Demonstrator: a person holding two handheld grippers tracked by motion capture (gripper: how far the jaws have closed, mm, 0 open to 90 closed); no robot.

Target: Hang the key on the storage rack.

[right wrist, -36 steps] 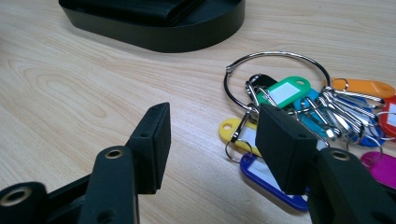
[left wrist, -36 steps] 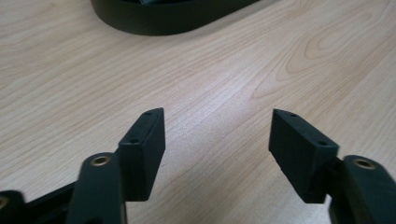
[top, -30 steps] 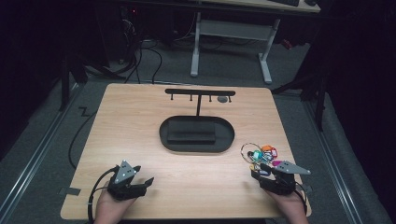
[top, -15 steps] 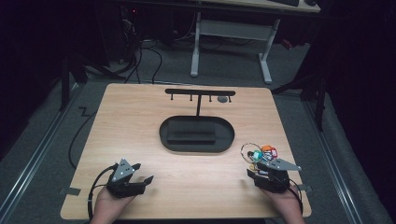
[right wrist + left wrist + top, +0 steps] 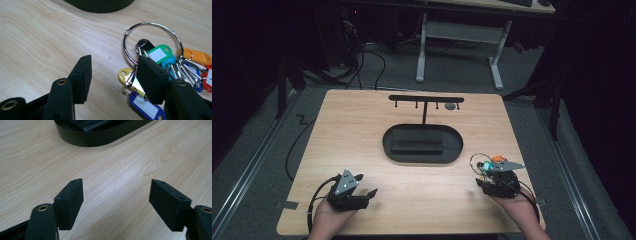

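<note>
Down at about seven o'clock on the wooden table [image 5: 362, 130], the left gripper [image 5: 366, 192] rests low in the person's left hand [image 5: 331, 220], its cable looping off toward the table's near left corner. In the left gripper view its two black jaws stand wide apart with nothing but bare wood grain between them, so it is released and grasping nothing. Ahead of it, toward one o'clock from that hand, sits the black oval tray [image 5: 387, 145] at the middle of the table; its curved wall [image 5: 100, 141] shows at the top of the left gripper view. Behind the tray, at twelve o'clock, a black T-shaped rack [image 5: 426, 99] stands upright with small pegs hanging under its bar.

Moving right, at about five o'clock on the table, the right gripper [image 5: 484, 176] is held in the person's right hand [image 5: 517, 207]. Its jaws are parted and clamp nothing: in the right gripper view bare wood lies between them, and the key bunch [image 5: 160, 62] lies flat on the table just off the right-hand jaw, which overlaps part of it in that view. The bunch is a big metal ring [image 5: 152, 25] threaded with coloured plastic tags, green, yellow, blue, orange, red and black. From above, the bunch [image 5: 484, 161] lies just beyond the gripper's tips, near the tray's right end but apart from it.
</note>
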